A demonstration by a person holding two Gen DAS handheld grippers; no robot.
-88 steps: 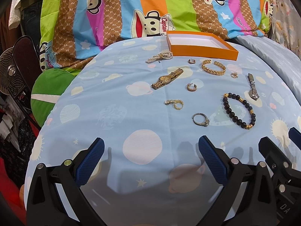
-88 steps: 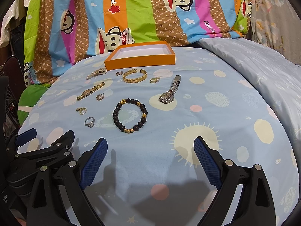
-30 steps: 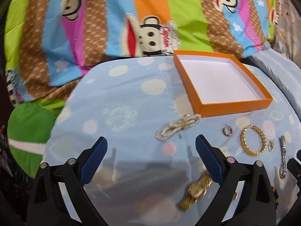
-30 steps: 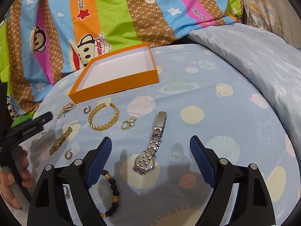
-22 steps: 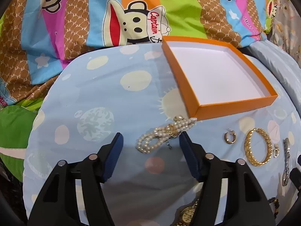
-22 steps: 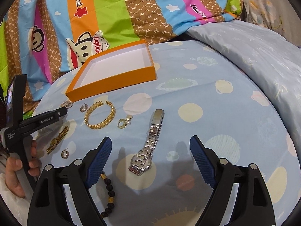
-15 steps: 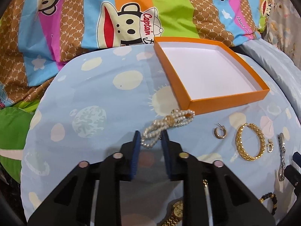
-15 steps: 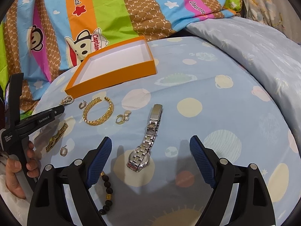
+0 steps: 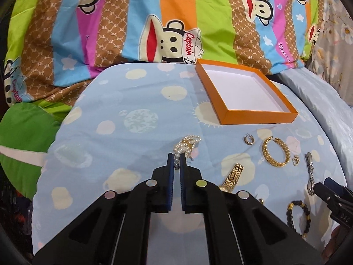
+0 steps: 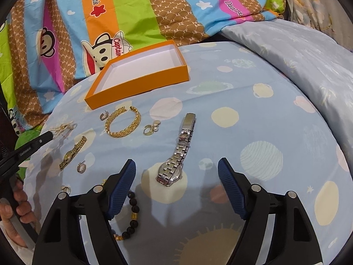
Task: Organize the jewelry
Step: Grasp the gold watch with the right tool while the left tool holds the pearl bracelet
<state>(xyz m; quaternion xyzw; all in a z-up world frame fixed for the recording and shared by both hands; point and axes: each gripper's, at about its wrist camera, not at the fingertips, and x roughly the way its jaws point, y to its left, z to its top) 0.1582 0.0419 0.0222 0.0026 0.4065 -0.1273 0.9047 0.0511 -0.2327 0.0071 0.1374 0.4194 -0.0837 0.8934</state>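
Note:
My left gripper (image 9: 176, 159) is shut on the near end of a pearl bracelet (image 9: 187, 144), which lies on the blue sheet. An empty orange box (image 9: 240, 92) stands beyond it to the right. My right gripper (image 10: 176, 170) is open and empty, its fingertips either side of a silver watch (image 10: 177, 154). A gold chain bracelet (image 10: 123, 123), a gold watch (image 10: 72, 152), a black bead bracelet (image 10: 132, 216), a pearl ring (image 10: 151, 129) and small hoop earrings (image 10: 103, 116) lie around. The left gripper also shows at the left edge of the right wrist view (image 10: 50, 135).
The jewelry lies on a rounded surface covered by a blue planet-print sheet (image 9: 136, 119). A striped monkey-print blanket (image 9: 154, 22) rises behind it. A green cushion (image 9: 24, 137) sits to the left and a pale blue quilt (image 10: 308, 50) to the right.
My left gripper has closed from wide open onto the pearl bracelet's near end. My right gripper has come a little closer to the silver watch and stays open.

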